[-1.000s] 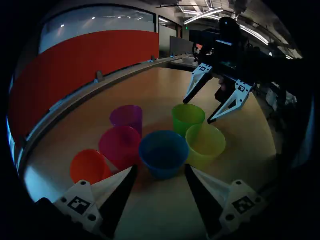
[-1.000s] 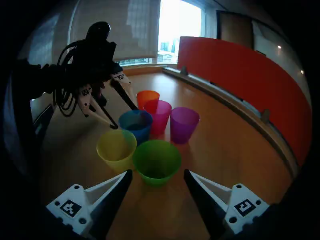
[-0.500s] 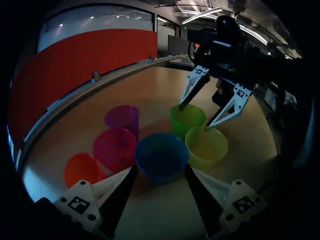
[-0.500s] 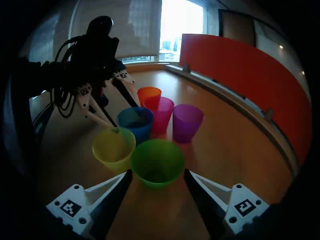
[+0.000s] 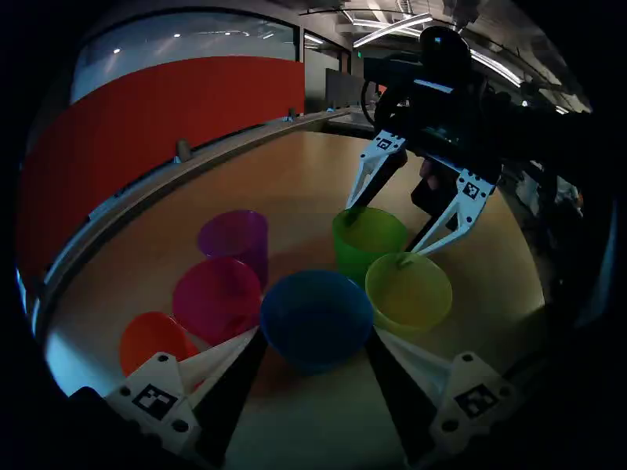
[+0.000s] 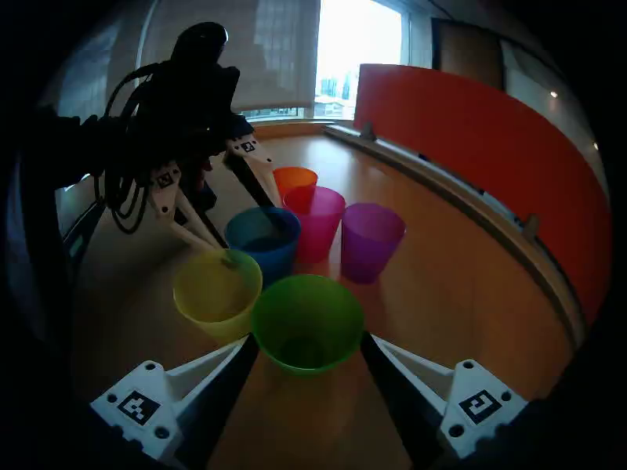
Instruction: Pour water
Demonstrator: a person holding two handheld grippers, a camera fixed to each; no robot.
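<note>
Wooden bench (image 5: 298, 176), light-brown top. Six plastic cups stand on it, upright and mouths up, in one tight cluster. Orange cup (image 5: 153, 345), pink cup (image 5: 215, 294) and purple cup (image 5: 233, 235) form one row. Blue cup (image 5: 316, 313), yellow cup (image 5: 407, 290) and green cup (image 5: 368, 239) sit just beside them.

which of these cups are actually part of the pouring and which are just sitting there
In the job, likely: blue plastic cup lined up between the fingers of the open left gripper; green plastic cup lined up between the fingers of the open right gripper.
Just standing by: yellow plastic cup, pink plastic cup, purple plastic cup, orange plastic cup, red partition wall.
</note>
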